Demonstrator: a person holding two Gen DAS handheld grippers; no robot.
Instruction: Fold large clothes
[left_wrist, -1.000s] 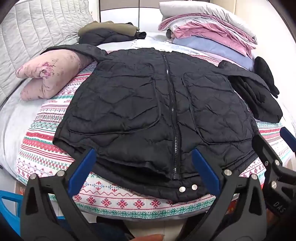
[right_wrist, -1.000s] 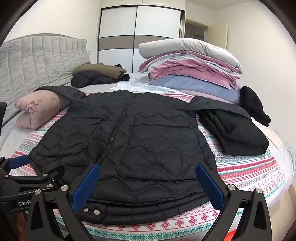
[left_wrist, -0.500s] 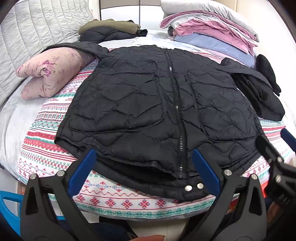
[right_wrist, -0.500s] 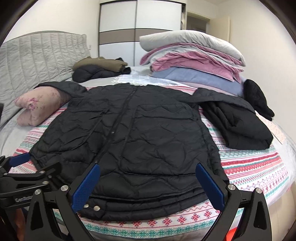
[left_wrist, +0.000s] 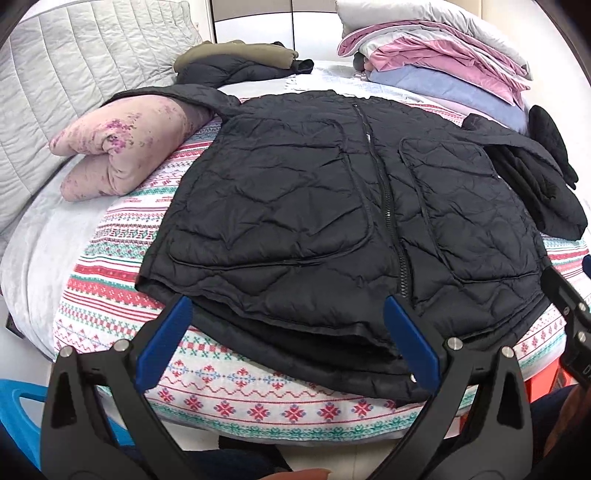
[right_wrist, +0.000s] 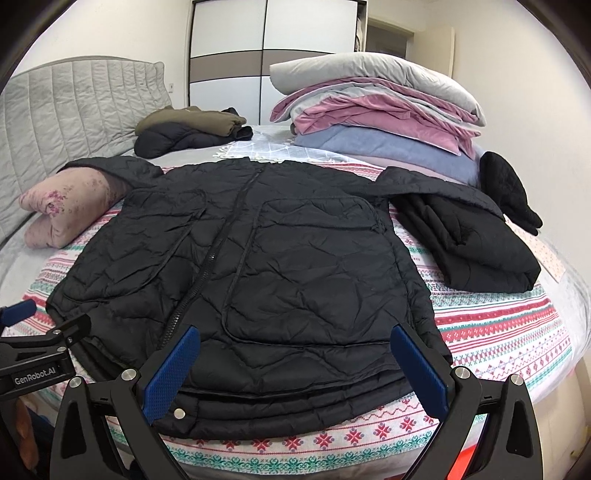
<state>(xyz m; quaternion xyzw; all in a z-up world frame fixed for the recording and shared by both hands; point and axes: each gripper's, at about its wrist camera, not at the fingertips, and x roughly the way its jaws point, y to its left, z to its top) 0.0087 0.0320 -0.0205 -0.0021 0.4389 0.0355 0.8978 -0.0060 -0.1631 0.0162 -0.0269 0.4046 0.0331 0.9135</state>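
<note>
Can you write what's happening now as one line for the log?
jacket: flat on bed, zipped | left gripper: open, empty | right gripper: open, empty | step: fold not begun

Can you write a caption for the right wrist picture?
Open right gripper hovers over a black quilted jacket spread flat on the bed.

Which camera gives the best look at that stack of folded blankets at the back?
The right wrist view: the stack of folded blankets shows whole, grey on top, pink in the middle, blue beneath. In the left wrist view the same stack sits at the upper edge, its top cut off.
</note>
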